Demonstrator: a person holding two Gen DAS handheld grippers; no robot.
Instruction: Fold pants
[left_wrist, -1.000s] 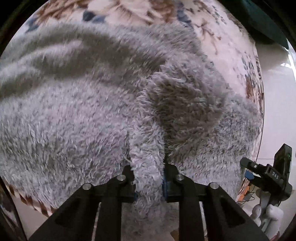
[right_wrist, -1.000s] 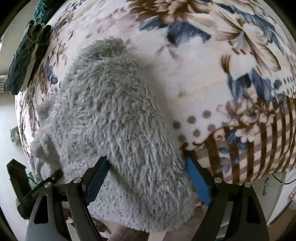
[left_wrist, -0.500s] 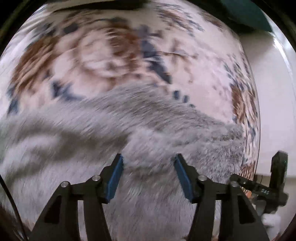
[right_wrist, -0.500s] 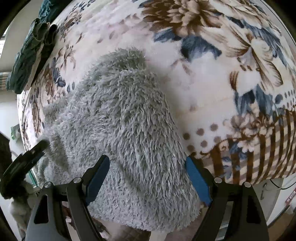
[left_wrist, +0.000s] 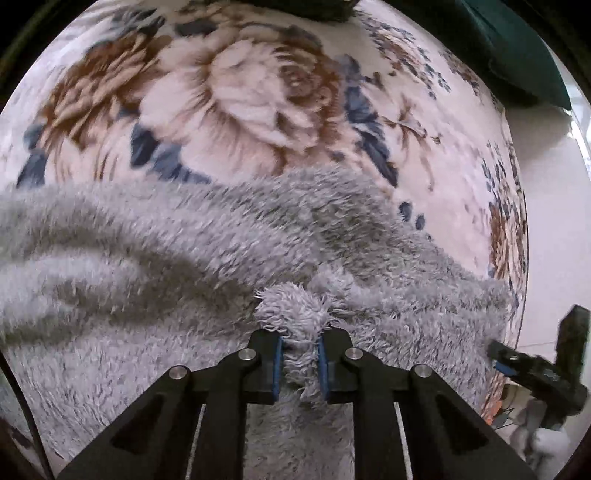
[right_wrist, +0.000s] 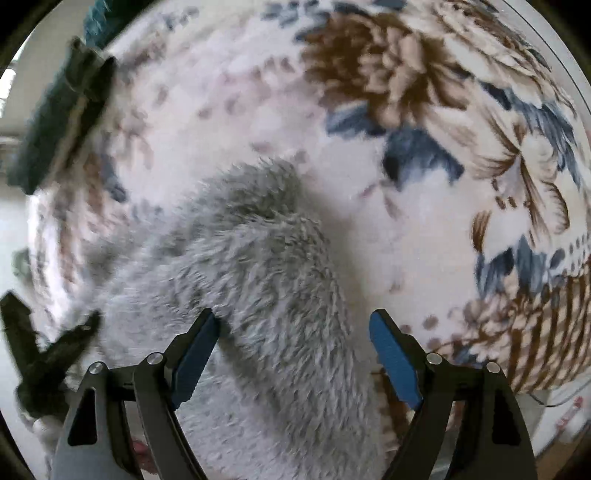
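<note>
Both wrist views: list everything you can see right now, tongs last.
Fluffy grey fleece pants: one, grey, spread over the blanket, one end running under the right tongs.
Floral plush blanket: one, cream with brown and blue flowers, covering the surface under the pants.
Dark green knitted garment: one, dark green, at the blanket's far left edge in the right wrist view.
Left tongs: one, black with blue pads, jaws closing on a raised tuft of the pants pinched between the pads.
Right tongs: one, black with blue pads, jaws wide apart, straddling the pants; the pads do not press on them.
</note>
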